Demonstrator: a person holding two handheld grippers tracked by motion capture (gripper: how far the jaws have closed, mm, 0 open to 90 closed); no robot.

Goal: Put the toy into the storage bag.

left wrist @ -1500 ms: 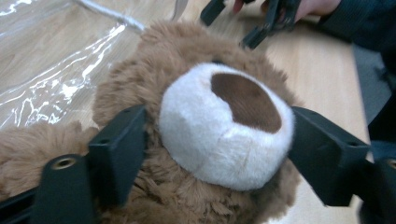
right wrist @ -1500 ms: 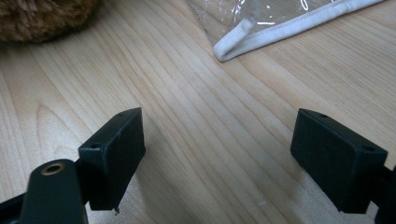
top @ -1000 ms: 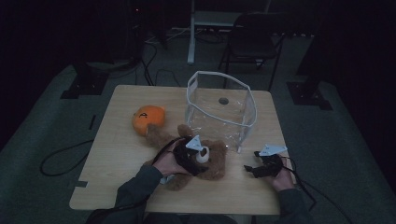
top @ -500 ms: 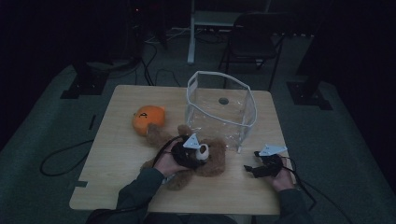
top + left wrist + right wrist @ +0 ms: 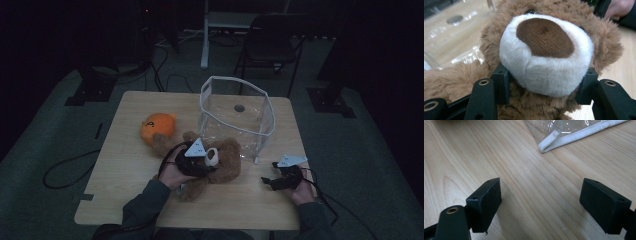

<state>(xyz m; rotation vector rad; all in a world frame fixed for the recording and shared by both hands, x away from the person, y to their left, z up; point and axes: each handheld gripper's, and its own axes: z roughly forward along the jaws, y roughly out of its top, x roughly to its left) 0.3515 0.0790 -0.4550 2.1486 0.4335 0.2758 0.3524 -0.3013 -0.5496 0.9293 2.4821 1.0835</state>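
A: From the high view, where's the teddy bear (image 5: 220, 165)?

B: On the wooden table (image 5: 120, 165), near the front edge, just in front of the clear plastic bin (image 5: 235, 117). The left gripper (image 5: 207, 162) sits over its head. An orange plush toy (image 5: 157, 127) lies just behind and to the left of the bear. The right gripper (image 5: 267, 182) is well apart, at the table's right front, resting low over bare wood.

A: And the left gripper view?

B: Up close on the teddy bear (image 5: 544, 50). The left gripper (image 5: 546, 85) has its two black jaws on either side of the white muzzle, pressing in under its cheeks. The jaws have just been closing, and the muzzle is pinched between them. The bin (image 5: 456, 32) shows behind at the upper left.

A: The right gripper view?

B: The right gripper (image 5: 540, 200) is spread wide with only the table (image 5: 524, 182) between its jaws. The white-edged corner of the bin (image 5: 564, 140) lies beyond them.
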